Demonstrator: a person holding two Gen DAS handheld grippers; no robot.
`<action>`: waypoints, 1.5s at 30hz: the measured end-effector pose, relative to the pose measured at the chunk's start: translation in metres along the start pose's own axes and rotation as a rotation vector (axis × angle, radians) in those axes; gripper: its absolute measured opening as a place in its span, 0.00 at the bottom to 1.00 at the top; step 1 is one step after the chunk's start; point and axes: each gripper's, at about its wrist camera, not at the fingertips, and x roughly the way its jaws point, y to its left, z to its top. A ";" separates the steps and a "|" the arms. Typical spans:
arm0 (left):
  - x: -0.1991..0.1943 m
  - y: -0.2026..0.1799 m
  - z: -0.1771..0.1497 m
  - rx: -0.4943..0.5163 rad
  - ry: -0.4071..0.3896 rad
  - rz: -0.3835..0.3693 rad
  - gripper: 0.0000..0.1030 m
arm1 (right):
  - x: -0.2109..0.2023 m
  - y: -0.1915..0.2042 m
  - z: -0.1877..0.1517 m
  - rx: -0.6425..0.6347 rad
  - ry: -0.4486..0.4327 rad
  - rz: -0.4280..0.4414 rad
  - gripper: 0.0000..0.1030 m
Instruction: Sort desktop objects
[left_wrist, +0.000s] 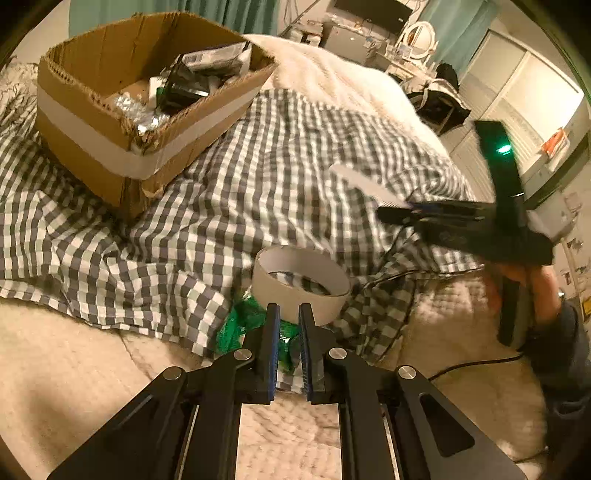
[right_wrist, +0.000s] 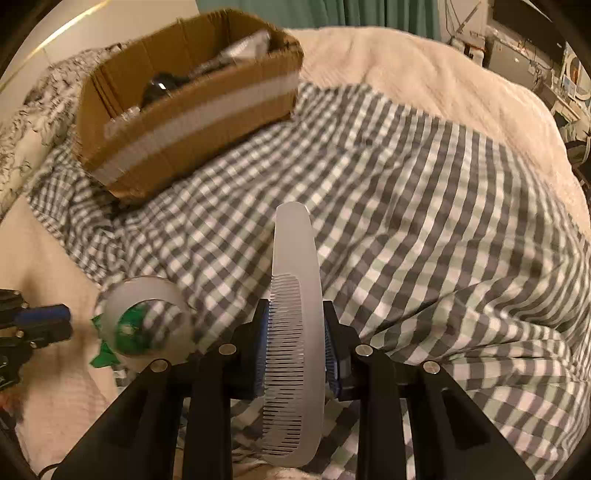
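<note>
In the left wrist view my left gripper (left_wrist: 289, 314) is shut on a crinkly green wrapper (left_wrist: 240, 325) at the near edge of the checked cloth (left_wrist: 258, 177). A white tape roll (left_wrist: 299, 284) rests just past its fingertips. The right wrist view has the same roll (right_wrist: 144, 317) beside the left gripper (right_wrist: 68, 323), with the green wrapper (right_wrist: 103, 358) under it. My right gripper (right_wrist: 295, 314) is shut on a white comb (right_wrist: 295, 258), its pads pressing both long sides. From the left, the right gripper (left_wrist: 391, 214) hangs over the cloth with the comb (left_wrist: 362, 181) sticking out.
An open cardboard box (left_wrist: 110, 147) with several items stands on the cloth at the far left, also the box (right_wrist: 192, 110) in the right wrist view. A cream blanket (left_wrist: 92, 369) covers the bed around the cloth. A hand (left_wrist: 535, 288) grips the right tool. Furniture stands beyond.
</note>
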 end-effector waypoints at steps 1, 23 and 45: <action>0.004 -0.001 -0.002 0.009 0.010 0.017 0.11 | -0.001 0.000 0.000 0.004 -0.002 0.002 0.25; 0.067 -0.006 -0.018 0.116 0.093 0.107 0.43 | 0.008 -0.003 -0.002 0.043 0.043 0.014 0.25; -0.020 -0.014 0.030 0.126 -0.214 0.210 0.41 | -0.059 0.039 0.025 -0.022 -0.145 0.129 0.25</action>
